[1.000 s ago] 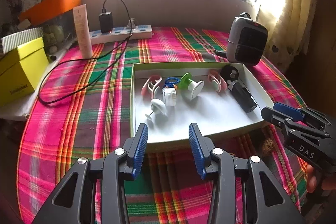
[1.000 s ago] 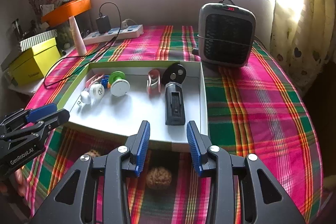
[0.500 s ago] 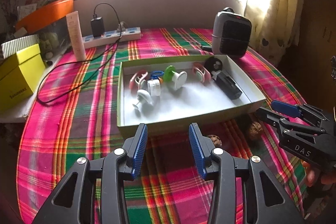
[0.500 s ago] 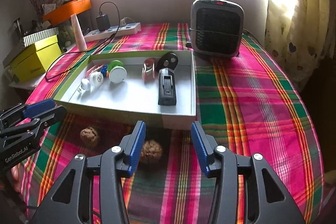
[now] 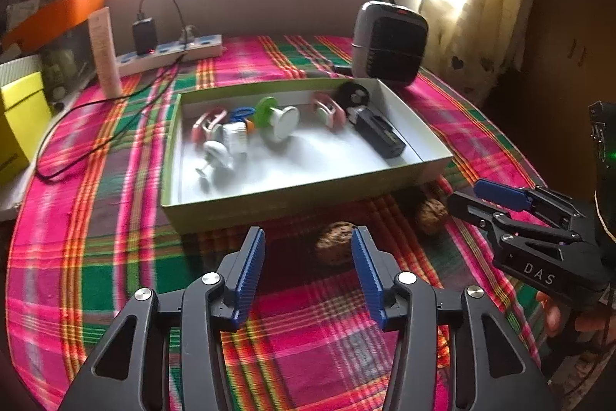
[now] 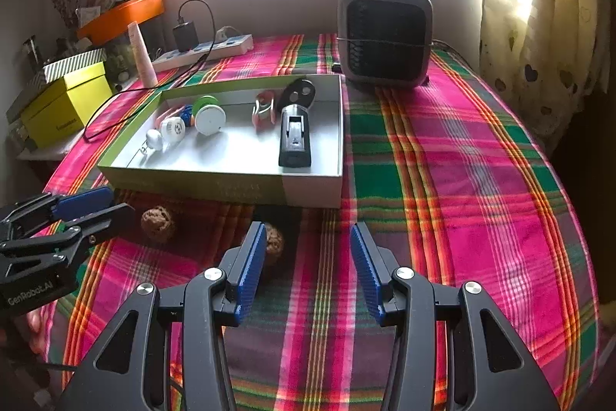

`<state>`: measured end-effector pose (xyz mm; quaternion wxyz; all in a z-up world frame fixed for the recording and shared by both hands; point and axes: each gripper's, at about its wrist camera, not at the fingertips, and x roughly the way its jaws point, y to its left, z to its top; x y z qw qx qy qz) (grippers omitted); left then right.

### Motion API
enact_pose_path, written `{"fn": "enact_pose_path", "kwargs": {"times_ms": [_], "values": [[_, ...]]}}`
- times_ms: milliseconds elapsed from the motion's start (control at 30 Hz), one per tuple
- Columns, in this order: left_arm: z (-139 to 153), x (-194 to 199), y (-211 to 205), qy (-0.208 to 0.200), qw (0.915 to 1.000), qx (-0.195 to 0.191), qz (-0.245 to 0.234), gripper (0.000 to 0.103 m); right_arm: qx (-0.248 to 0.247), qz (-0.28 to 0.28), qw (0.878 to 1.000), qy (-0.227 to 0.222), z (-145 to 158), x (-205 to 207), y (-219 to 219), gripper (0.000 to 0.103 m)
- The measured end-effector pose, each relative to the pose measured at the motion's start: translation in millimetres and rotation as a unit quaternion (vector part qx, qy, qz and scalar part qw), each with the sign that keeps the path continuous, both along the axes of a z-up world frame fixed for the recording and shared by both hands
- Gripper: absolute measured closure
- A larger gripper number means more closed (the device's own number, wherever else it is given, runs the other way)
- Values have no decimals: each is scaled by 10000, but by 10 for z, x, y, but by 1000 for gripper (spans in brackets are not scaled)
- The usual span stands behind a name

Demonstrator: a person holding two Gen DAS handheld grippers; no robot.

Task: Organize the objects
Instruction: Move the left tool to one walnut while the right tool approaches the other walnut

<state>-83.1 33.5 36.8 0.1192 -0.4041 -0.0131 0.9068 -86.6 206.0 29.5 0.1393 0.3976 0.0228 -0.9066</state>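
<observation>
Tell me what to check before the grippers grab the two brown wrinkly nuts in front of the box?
1. Left gripper jaws apart, having just opened, nothing between: ok.
2. Right gripper jaws apart, having just opened, empty: ok.
3. Nearer brown wrinkly nut lined up with left jaws: not ok, it sits just ahead, beside the right-hand jaw.
4. Second brown nut lined up with right jaws: not ok, partly behind the left-hand jaw.
5. Shallow green-walled cardboard box has free floor space: ok.
6. Grippers clear of each other: ok, apart.
</observation>
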Motion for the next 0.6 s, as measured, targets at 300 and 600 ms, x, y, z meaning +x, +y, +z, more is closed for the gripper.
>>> {"fn": "enact_pose_path", "kwargs": {"times_ms": [300, 600], "values": [[-98, -65, 149, -202, 9995, 72, -238, 56, -84, 34, 9999, -53, -43, 33, 39, 56], [-203, -147, 241, -346, 9991, -44, -236, 56, -138, 63, 9998, -111, -72, 41, 68, 56]]}}
